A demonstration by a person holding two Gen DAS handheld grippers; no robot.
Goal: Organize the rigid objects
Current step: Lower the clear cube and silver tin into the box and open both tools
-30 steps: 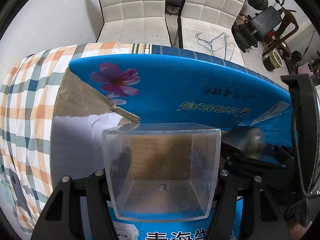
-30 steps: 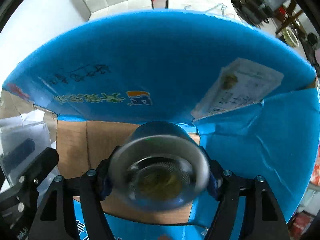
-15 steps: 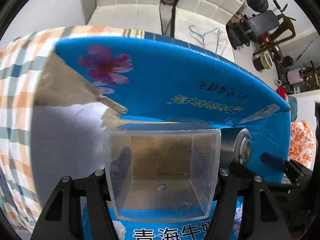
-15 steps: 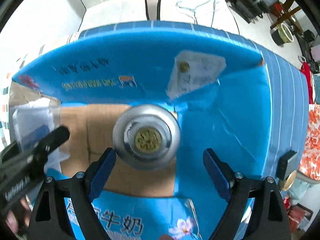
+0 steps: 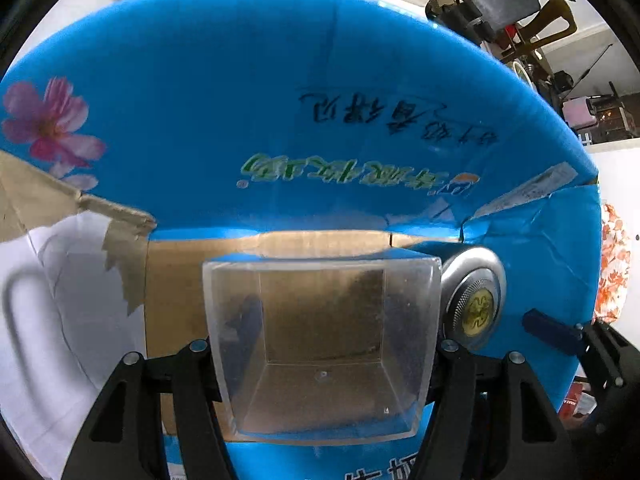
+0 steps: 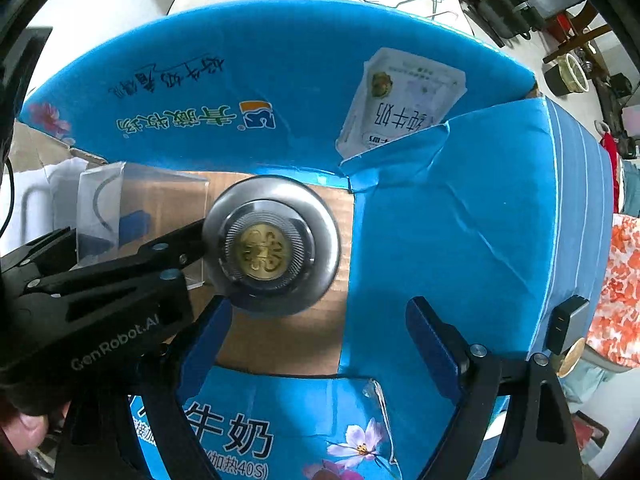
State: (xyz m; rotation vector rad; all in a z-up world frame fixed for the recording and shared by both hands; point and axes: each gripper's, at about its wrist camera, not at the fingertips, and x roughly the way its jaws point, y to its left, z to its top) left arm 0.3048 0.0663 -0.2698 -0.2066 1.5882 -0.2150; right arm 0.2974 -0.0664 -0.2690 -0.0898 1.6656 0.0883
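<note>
With the clear plastic box (image 5: 320, 344) gripped by the left claw (image 5: 320, 364) at lower frame centre and the right claw (image 6: 316, 328) spread empty, the metal-capped cylinder (image 6: 272, 246) inside the blue carton (image 6: 460, 220) could be toppled by contact.

1. My clear square plastic container (image 5: 320, 344), open mouth facing me, sits tilted inside the blue cardboard milk carton (image 5: 280, 100).
2. The round silver cap with a gold centre (image 6: 270, 246) lies just beside it, possibly touching.
</note>
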